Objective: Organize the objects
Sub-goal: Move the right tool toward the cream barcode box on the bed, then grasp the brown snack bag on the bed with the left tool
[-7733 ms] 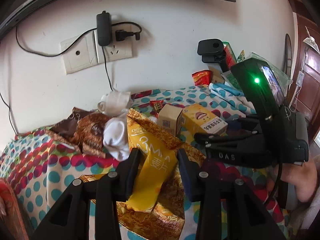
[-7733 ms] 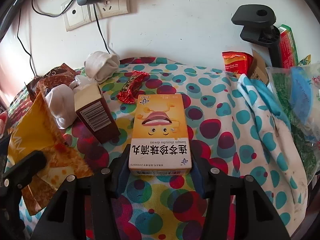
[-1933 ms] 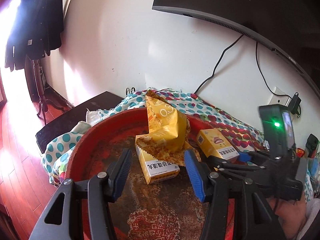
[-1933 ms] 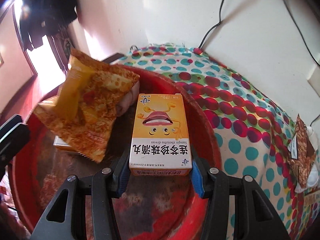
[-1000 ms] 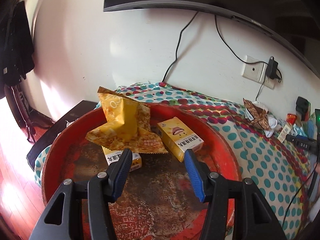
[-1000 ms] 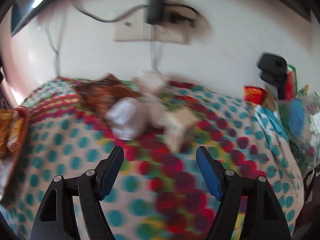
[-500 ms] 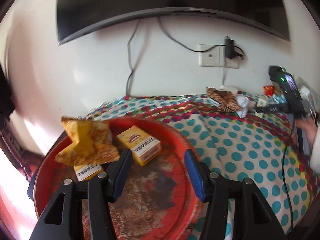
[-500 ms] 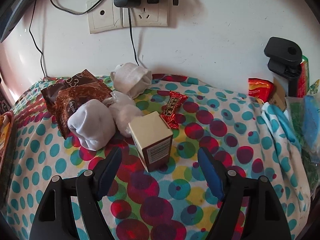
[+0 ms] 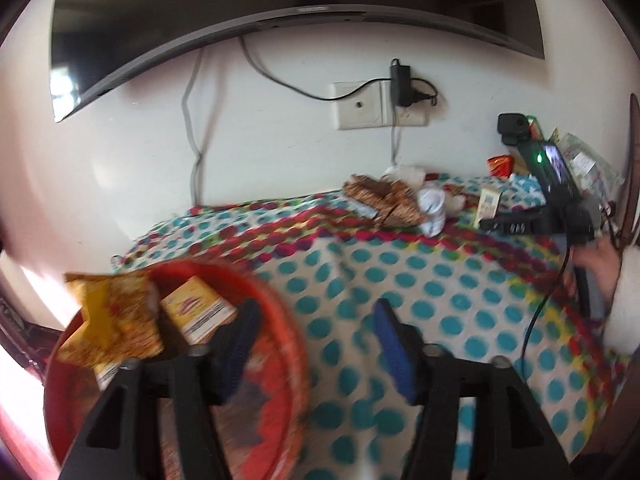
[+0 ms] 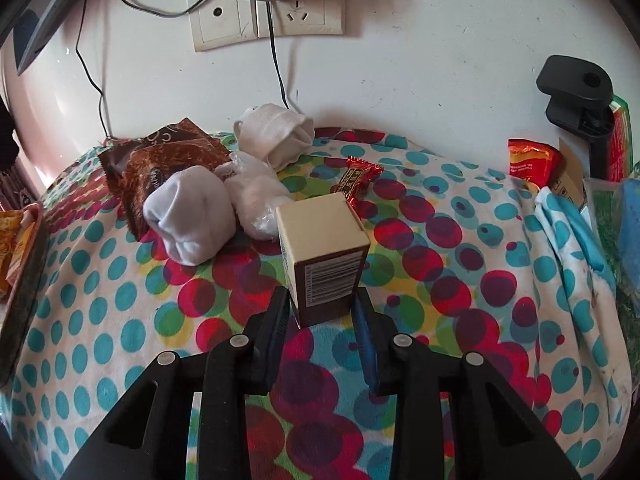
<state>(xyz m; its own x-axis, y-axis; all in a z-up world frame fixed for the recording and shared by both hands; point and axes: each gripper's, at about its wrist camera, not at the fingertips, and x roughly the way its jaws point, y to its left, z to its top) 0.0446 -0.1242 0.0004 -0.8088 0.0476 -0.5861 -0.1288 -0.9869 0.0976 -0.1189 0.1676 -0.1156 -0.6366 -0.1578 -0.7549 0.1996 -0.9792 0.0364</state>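
A brown and cream carton (image 10: 324, 256) stands upright on the polka-dot cloth (image 10: 460, 312). My right gripper (image 10: 321, 308) has its jaws against the carton's two sides at its base. In the left wrist view the same carton (image 9: 489, 205) stands far right with the right gripper (image 9: 490, 225) at it. My left gripper (image 9: 316, 340) is open and empty over the rim of the red tray (image 9: 276, 392). The tray holds a yellow snack bag (image 9: 110, 324) and an orange medicine box (image 9: 198, 314).
White rolled socks (image 10: 192, 216), a second sock roll (image 10: 276, 134), a plastic bag (image 10: 256, 196), brown snack packets (image 10: 168, 160) and a red candy (image 10: 356, 178) lie behind the carton. A black clamp (image 10: 576, 92) and packets (image 10: 532, 162) stand right. Wall sockets with cables (image 10: 272, 8) hang above.
My right gripper has moved forward and closed its jaws onto the carton. My left gripper has swung right, leaving the tray at the lower left of its view.
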